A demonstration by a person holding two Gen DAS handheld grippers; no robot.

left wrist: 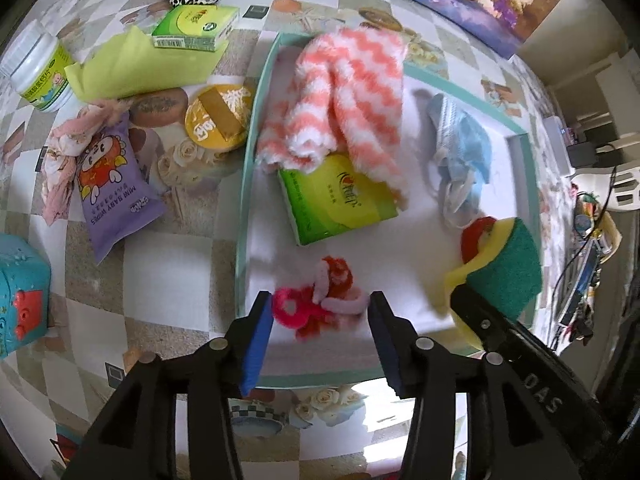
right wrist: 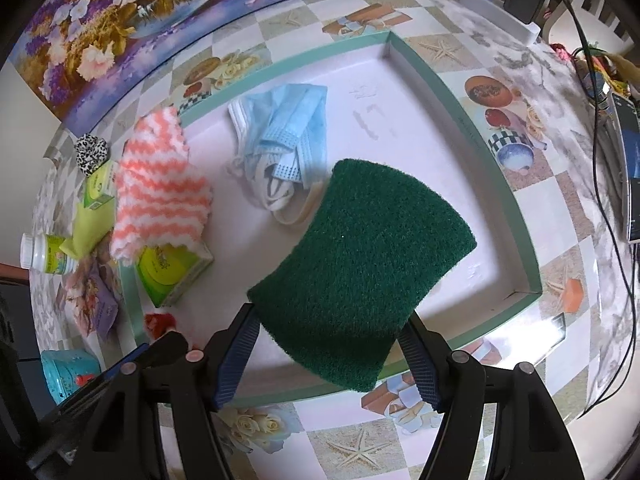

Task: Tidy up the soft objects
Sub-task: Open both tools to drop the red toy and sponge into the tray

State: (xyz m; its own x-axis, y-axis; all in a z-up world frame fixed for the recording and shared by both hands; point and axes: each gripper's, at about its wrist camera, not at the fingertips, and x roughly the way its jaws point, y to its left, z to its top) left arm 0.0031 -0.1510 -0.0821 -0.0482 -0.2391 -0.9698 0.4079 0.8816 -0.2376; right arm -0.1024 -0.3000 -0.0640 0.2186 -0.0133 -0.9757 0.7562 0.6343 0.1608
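Left wrist view first: the left gripper (left wrist: pixel 320 312) is seen with its jaws standing apart around a red and pink fuzzy scrunchie bundle (left wrist: pixel 324 300) lying in the tray (left wrist: pixel 245 184) by its near edge. No pad is pressed on the bundle, so it looks let go. A snag could still happen if fuzz is caught on a pad when the gripper gets lifted.

Over in the right wrist view, the green scouring sponge (right wrist: pixel 360 268) is held between the pads of the right gripper (right wrist: pixel 328 344), above the tray floor. If dropped from here it could land on the blue face masks (right wrist: pixel 284 136) just beyond. Further back, the striped fluffy cloth (right wrist: pixel 156 184) is draped on a green tissue pack (right wrist: pixel 172 272), near the tray's far-left edge, and might get nudged over the rim.
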